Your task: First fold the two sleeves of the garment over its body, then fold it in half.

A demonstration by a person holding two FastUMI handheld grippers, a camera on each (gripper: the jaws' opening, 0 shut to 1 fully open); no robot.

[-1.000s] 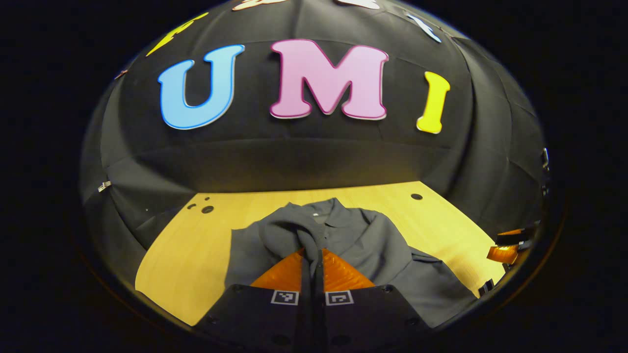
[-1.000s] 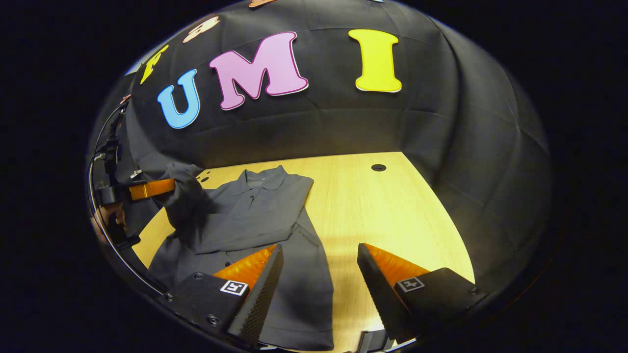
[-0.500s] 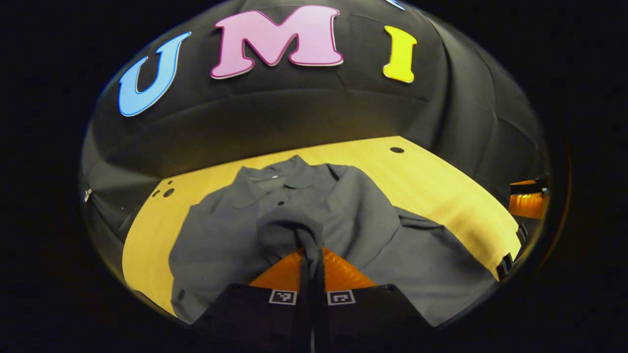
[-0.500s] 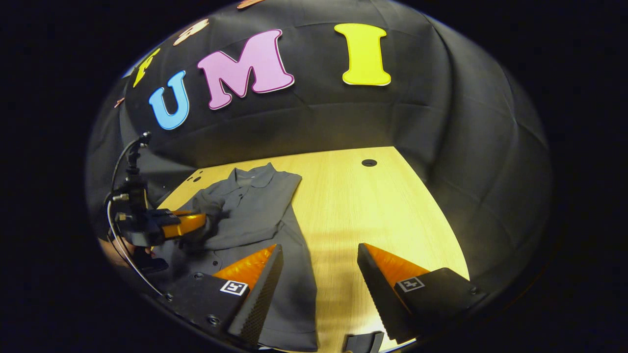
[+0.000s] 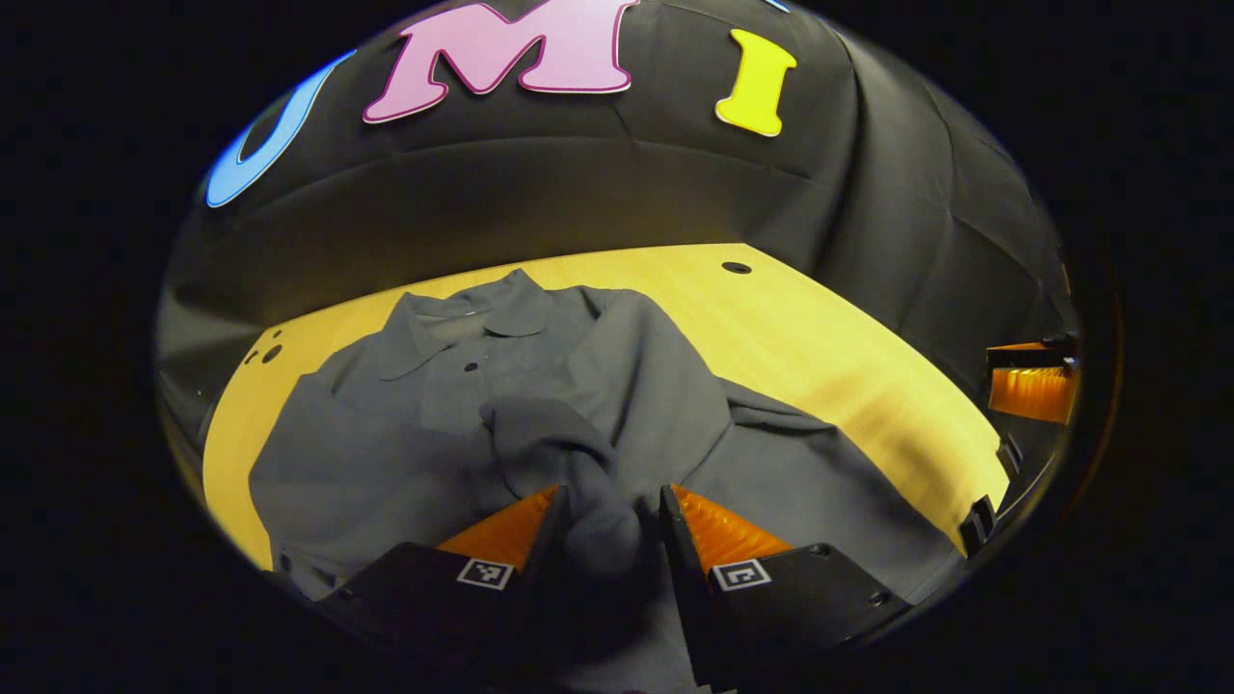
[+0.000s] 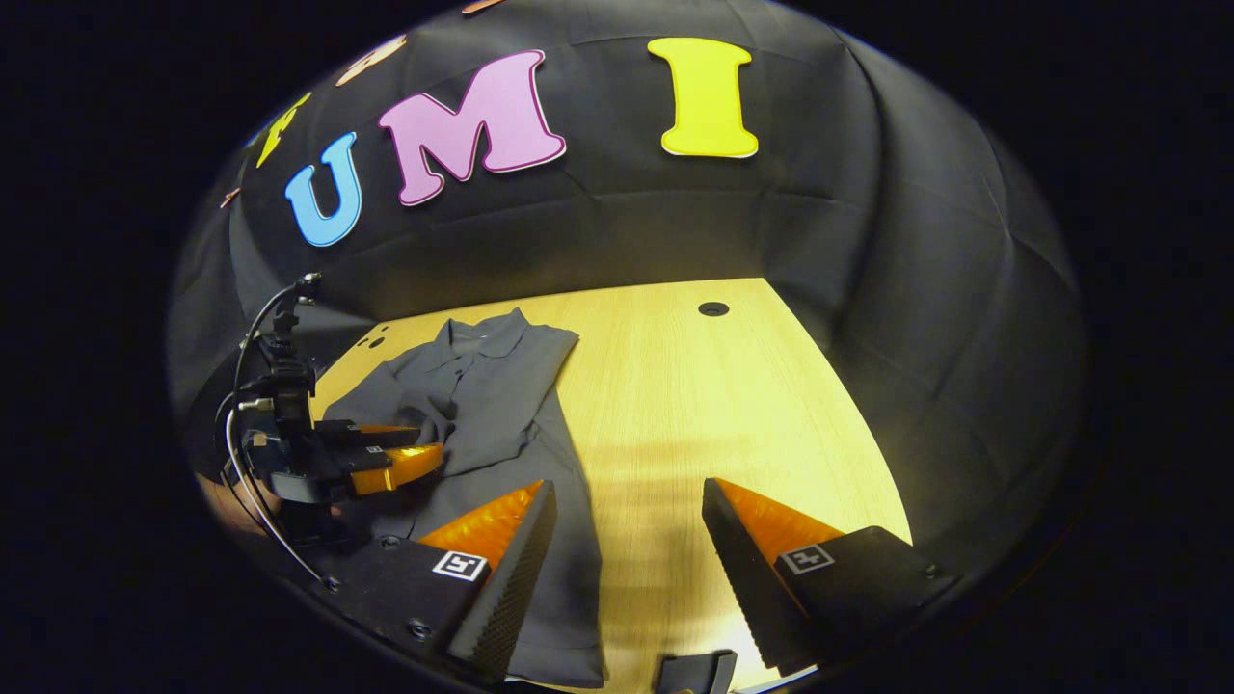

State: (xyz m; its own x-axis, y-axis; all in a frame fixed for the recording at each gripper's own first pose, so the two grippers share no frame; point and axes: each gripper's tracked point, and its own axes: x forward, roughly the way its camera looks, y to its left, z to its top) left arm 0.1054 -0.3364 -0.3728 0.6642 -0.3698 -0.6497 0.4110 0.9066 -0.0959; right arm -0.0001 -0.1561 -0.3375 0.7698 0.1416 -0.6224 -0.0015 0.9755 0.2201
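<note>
A dark grey polo shirt (image 5: 617,357) lies flat on the light wooden table (image 5: 829,328), collar toward the far wall. Its right side is folded in over the body. In the left gripper view, my left gripper (image 5: 609,496) stands open low over the shirt's middle. The bunched end of a sleeve (image 5: 554,434) lies loose between its fingers. The right gripper view shows the shirt (image 6: 492,386) at the left, with the left gripper (image 6: 429,443) over it. My right gripper (image 6: 629,487) is open above the table (image 6: 694,386), beside the shirt's right edge, holding nothing.
A round hole (image 5: 737,267) marks the table's far right, and small holes (image 5: 265,354) sit at its far left. The black booth wall closes the back and both sides. The right gripper (image 5: 1032,381) hangs at the right rim of the left gripper view.
My left gripper carried the sleeve down over the shirt's body, then opened and let it go. The right gripper stayed open, barely moving.
</note>
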